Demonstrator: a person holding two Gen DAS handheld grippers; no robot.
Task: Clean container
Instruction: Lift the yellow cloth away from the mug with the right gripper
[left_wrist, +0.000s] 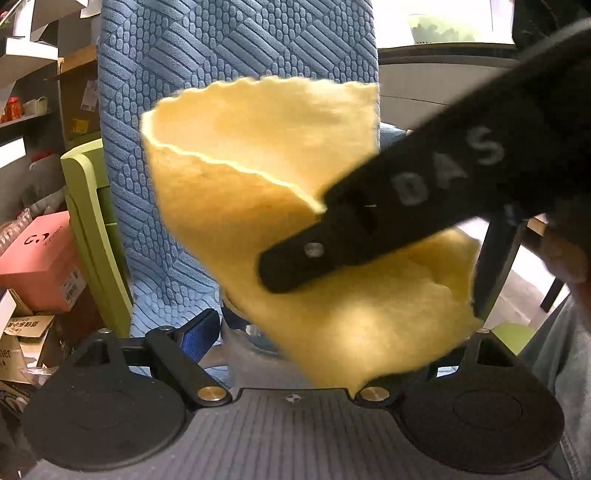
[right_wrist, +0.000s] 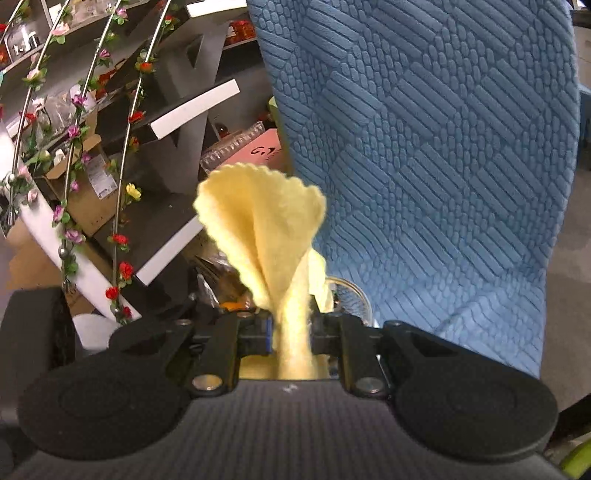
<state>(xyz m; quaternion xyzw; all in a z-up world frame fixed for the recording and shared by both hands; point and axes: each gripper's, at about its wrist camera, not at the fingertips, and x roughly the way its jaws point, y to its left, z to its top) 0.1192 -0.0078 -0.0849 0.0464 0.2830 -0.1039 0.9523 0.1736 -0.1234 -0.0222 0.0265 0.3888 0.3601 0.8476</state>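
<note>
A yellow cloth (right_wrist: 266, 229) is pinched between the fingers of my right gripper (right_wrist: 291, 332), which is shut on it; the cloth fans out above the jaws. In the left wrist view the same cloth (left_wrist: 258, 177) fills the middle, with my right gripper's black finger (left_wrist: 369, 229) lying across it. A clear glass container (left_wrist: 243, 332) sits between the fingers of my left gripper (left_wrist: 295, 332), mostly hidden by the cloth. Its rim (right_wrist: 351, 291) shows just behind the cloth in the right wrist view. Whether the left gripper clamps it is hidden.
A blue patterned chair back (left_wrist: 177, 92) stands right behind, also filling the right wrist view (right_wrist: 443, 147). A green frame (left_wrist: 88, 221), a pink box (left_wrist: 44, 258) and cardboard clutter are at left. Shelves with flower garlands (right_wrist: 74, 129) stand at left.
</note>
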